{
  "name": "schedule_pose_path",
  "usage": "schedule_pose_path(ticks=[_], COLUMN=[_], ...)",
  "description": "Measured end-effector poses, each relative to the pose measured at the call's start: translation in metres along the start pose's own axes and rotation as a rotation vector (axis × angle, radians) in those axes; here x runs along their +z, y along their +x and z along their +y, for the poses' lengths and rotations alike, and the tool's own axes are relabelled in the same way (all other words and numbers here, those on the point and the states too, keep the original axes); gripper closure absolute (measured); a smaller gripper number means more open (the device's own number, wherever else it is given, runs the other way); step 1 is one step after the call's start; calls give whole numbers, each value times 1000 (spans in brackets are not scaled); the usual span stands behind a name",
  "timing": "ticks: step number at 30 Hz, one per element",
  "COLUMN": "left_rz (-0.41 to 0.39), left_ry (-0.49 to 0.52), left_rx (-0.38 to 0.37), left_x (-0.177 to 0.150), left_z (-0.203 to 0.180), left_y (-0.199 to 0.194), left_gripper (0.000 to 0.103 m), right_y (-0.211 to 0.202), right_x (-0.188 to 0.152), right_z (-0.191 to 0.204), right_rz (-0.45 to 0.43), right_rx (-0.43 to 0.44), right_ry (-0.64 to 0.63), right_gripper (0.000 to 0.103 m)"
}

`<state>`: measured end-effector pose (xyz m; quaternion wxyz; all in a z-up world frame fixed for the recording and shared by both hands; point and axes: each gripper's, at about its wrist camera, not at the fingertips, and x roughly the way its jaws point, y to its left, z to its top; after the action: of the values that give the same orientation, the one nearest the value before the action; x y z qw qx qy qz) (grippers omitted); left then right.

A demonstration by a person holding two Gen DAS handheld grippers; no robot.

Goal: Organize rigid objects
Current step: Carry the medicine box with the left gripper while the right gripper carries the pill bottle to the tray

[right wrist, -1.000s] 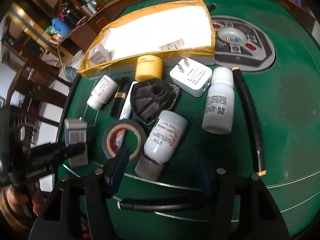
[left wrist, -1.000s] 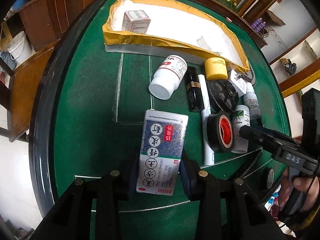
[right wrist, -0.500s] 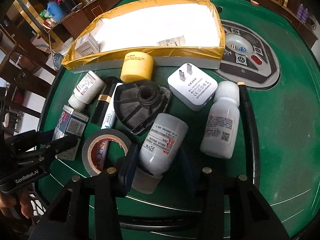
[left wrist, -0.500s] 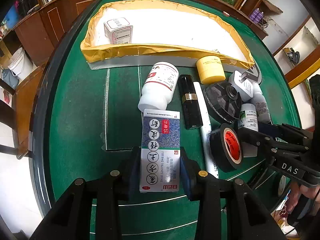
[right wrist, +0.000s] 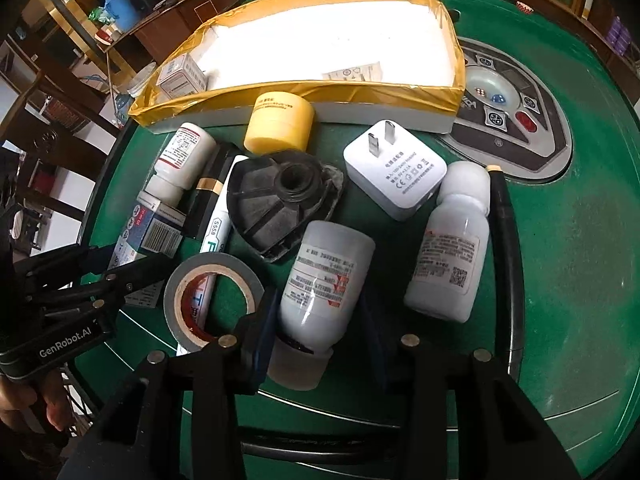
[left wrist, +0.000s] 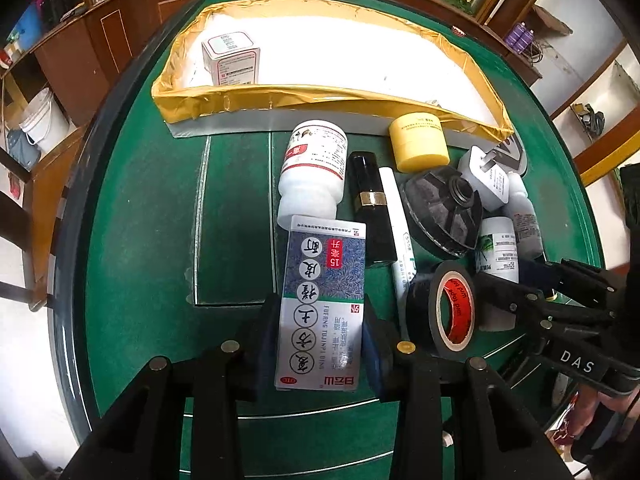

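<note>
Left wrist view: the left gripper (left wrist: 320, 336) is clamping its jaws on a blue-and-white medicine box (left wrist: 322, 304), which is now lying straighter toward the far yellow-rimmed tray (left wrist: 280, 98) than a second ago. In the right wrist view, the right gripper (right wrist: 316, 332) has moved in around a white bottle (right wrist: 324, 284) lying on the green counter (right wrist: 560, 280); its jaws are sitting apart, flanking the bottle, seemingly not yet squeezing. Both items are likely heading into the tray.

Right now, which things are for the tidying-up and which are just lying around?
For the job: blue medicine box, big white bottle, yellow jar, charger plug, tape roll, yellow-lined box.

Just lying about: table control panel, white bucket.
</note>
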<state>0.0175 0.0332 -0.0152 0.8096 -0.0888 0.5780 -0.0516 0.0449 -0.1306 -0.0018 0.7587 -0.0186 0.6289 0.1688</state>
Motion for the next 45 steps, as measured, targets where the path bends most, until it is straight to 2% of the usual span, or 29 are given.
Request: schedule_pose_path(ticks=[12,23,36,45], left_rz=[-19,-48,-101,-95], left_ry=[28,40,65,85], left_rx=[-42,-68,-85,-73], left_x=[3,13,27,36], left_z=[-8,-7,-11,-19], left_y=[-18,-37,-58,-60], left_gripper=[65,65,65,65], right_y=[-19,-34,-55,-59], right_x=[0,3,1,3], right_z=[-3,-5,-6,-12], right_rz=[-49,-93,-128,-146], right_rx=[40,41,43,53], right_ry=[33,70,66,79], right_gripper=[65,65,65,65])
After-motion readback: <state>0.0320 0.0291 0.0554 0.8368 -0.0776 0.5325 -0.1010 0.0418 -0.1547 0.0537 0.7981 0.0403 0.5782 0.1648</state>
